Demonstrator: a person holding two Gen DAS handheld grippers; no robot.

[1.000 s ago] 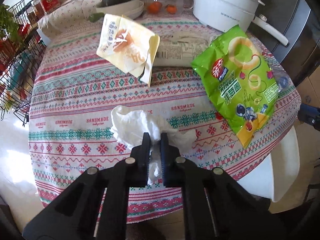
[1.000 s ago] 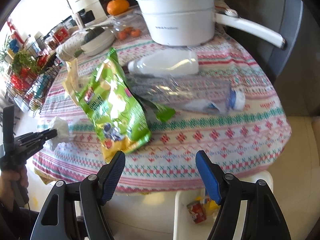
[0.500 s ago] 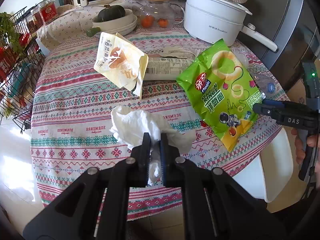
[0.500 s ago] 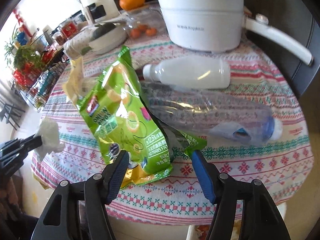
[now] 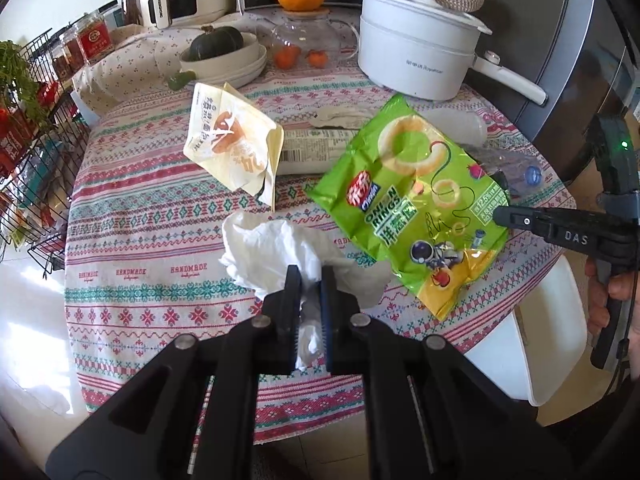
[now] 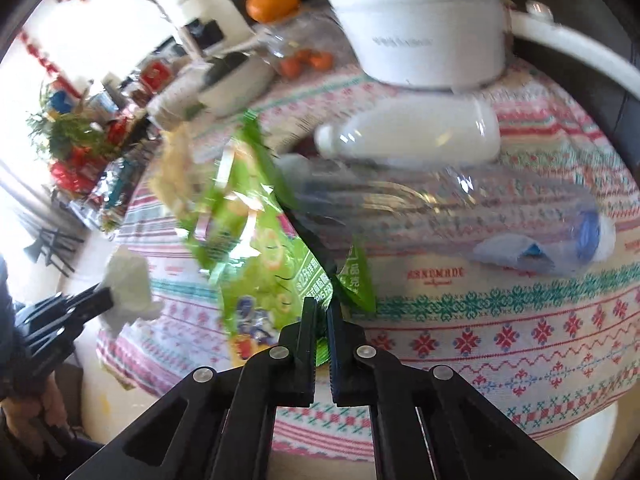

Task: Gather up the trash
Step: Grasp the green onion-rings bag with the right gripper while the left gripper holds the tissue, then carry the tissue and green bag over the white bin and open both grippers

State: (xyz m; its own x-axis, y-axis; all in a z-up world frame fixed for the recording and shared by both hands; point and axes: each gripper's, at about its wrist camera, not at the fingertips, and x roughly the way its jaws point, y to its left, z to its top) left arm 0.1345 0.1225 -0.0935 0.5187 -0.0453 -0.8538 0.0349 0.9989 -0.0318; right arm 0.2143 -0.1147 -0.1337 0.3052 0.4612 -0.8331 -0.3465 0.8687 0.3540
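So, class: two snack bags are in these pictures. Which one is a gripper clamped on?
The green onion-rings bag: the right gripper pinches its lower edge. The pale yellow bag lies untouched farther back; the left gripper holds crumpled tissue.

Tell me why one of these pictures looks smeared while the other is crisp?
Right wrist view: motion blur smears the green snack bag and clear bottle. Left wrist view: sharp, sunlit, fisheye bending the table edge; the bag's lettering reads clearly.

The tablecloth [image 5: 132, 240] is matt woven cloth. The tissue [image 5: 272, 248] is soft crumpled paper, the snack bag [image 5: 412, 200] glossy crinkled foil-plastic (shiny in sunlight), the bottle [image 6: 500, 216] clear plastic, the pot [image 5: 416, 56] smooth white.
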